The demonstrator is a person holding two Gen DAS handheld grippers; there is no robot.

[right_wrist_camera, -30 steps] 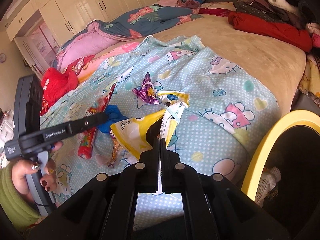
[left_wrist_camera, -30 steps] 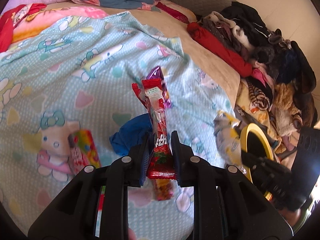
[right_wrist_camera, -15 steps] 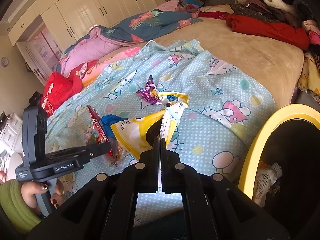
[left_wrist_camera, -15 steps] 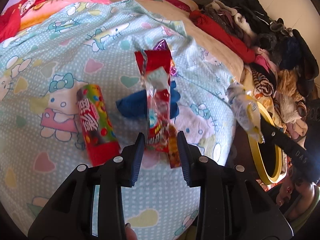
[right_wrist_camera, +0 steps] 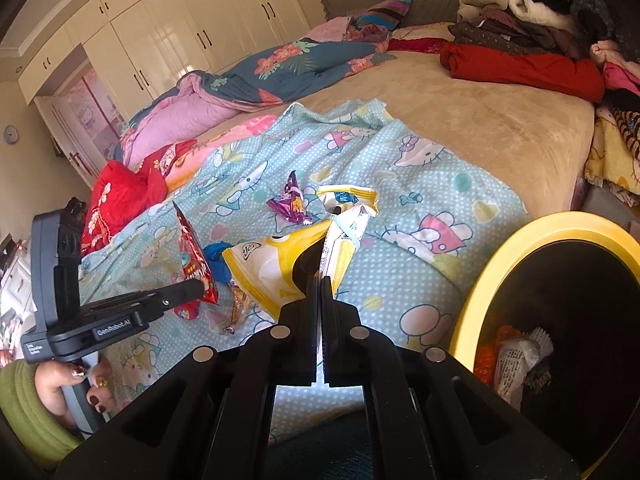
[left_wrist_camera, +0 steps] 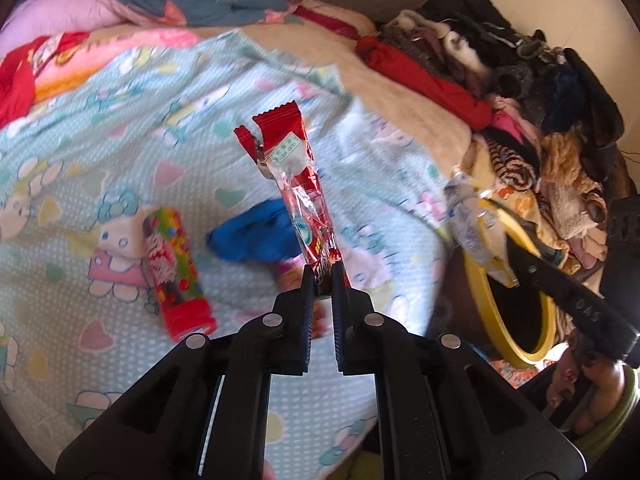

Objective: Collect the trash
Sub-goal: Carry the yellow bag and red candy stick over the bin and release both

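My left gripper (left_wrist_camera: 323,276) is shut on a long red snack wrapper (left_wrist_camera: 294,184) and holds it above the bed; it also shows in the right wrist view (right_wrist_camera: 194,258). My right gripper (right_wrist_camera: 320,280) is shut on a yellow and white wrapper (right_wrist_camera: 280,268), held near the yellow-rimmed trash bin (right_wrist_camera: 520,240); this wrapper also shows in the left wrist view (left_wrist_camera: 478,228) over the bin's rim (left_wrist_camera: 480,304). On the Hello Kitty sheet (left_wrist_camera: 120,152) lie a colourful candy tube (left_wrist_camera: 176,272), a blue wrapper (left_wrist_camera: 252,236), a purple wrapper (right_wrist_camera: 292,204) and another yellow and white wrapper (right_wrist_camera: 348,198).
A pile of clothes (left_wrist_camera: 520,92) fills the bed's right side, with a red garment (right_wrist_camera: 520,66) in front. Quilts (right_wrist_camera: 260,76) lie at the bed's far end. White wardrobes (right_wrist_camera: 160,32) stand behind. The bin holds several wrappers (right_wrist_camera: 516,356).
My left gripper opened half a second ago, then shut again on the red wrapper and lifted it. My right gripper with its yellow wrapper has edged toward the bin.
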